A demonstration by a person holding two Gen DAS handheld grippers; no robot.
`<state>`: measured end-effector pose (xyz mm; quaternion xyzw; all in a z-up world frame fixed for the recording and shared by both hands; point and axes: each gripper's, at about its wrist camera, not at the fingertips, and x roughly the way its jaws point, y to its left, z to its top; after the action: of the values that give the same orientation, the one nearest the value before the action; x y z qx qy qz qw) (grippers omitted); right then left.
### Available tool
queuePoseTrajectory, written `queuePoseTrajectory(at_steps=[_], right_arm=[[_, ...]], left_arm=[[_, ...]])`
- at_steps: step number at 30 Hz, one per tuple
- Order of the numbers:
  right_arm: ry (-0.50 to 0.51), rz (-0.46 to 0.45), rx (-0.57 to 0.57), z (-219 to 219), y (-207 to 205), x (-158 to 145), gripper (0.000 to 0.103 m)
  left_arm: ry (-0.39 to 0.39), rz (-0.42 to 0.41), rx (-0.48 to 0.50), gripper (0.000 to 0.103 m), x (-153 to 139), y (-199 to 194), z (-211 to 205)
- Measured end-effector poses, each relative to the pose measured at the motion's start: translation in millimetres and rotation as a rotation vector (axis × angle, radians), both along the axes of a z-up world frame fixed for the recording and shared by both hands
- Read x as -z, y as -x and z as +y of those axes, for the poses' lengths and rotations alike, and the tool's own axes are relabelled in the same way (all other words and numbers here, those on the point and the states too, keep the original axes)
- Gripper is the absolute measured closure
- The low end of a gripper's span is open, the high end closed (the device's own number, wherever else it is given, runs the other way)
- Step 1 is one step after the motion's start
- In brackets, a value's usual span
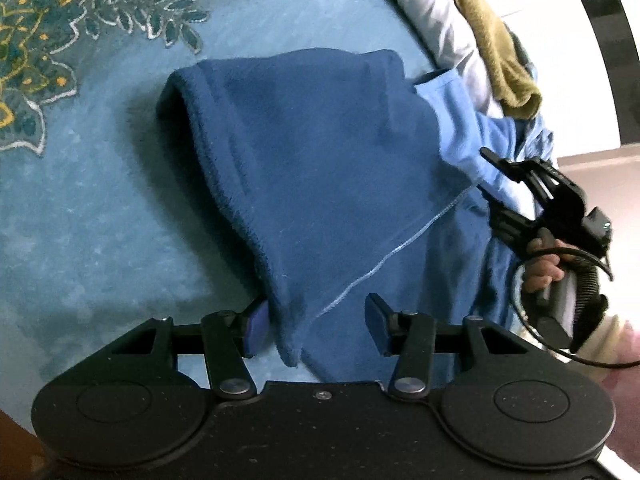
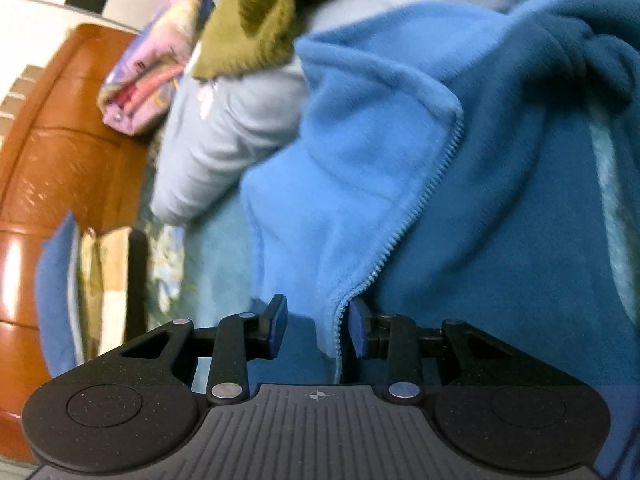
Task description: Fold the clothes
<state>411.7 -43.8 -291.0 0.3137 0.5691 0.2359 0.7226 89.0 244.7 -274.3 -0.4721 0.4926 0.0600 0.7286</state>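
Left wrist view: looking down on a dark blue fleece jacket lying across a teal carpet-like cover with a yellow and white floral pattern, one rounded end lifted into an open hollow towards the left. Holding the left gripper low at the near edge of the fleece, fingers spread, a hanging corner of cloth and its pale stitched seam dropping between them; pads apparently not pressing the cloth, though the left pad sits just beside the fold, so hard to be sure. Probably waiting there to take that corner so the garment can be stretched flat. Showing at the right a hand gripping the handle of the right gripper, reaching into the lighter blue part of the jacket near an olive knitted garment and a pale grey padded garment.

Right wrist view: facing the light blue inner fleece and the pale zipper line running down into the right gripper. Standing partly apart, the fingers bracketing the zipped edge, the right pad touching or nearly touching it, the left pad clear; no firm pinch visible. Likely lining up on the zipper edge as a stiff, easy hold for pulling the front straight. Resting behind: the olive knit, the grey garment, a pink patterned cloth and a glossy brown wooden surface.
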Motion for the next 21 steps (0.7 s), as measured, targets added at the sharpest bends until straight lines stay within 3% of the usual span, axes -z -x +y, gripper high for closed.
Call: queuePoseTrajectory(at_steps=[5,8,10,11,14,17,21], right_arm=[[-0.024,0.013,0.092,4,-13,6,0.073],[0.023,0.017,0.142,6,-13,9,0.073],[0.068,0.026,0.183,2,-13,12,0.082],[0.081,0.032,0.203,-2,-12,13,0.091],[0.103,0.012,0.201,-8,-16,8,0.095],[0.126,-0.094,0.129,-2,-24,-19,0.096],[0.276,-0.370,-0.024,16,-25,-74,0.096]], left_arm=[[0.003,-0.017,0.001,0.056,1,-4,-7],[0.003,-0.015,-0.017,0.077,3,-4,-8],[-0.010,-0.010,-0.036,0.100,4,-3,-6],[-0.015,-0.012,-0.045,0.100,3,-2,-4],[0.011,-0.041,-0.064,0.101,-1,-1,-2],[0.064,-0.069,-0.047,0.101,-4,-2,-9],[0.114,-0.078,0.030,0.101,-2,-12,-35]])
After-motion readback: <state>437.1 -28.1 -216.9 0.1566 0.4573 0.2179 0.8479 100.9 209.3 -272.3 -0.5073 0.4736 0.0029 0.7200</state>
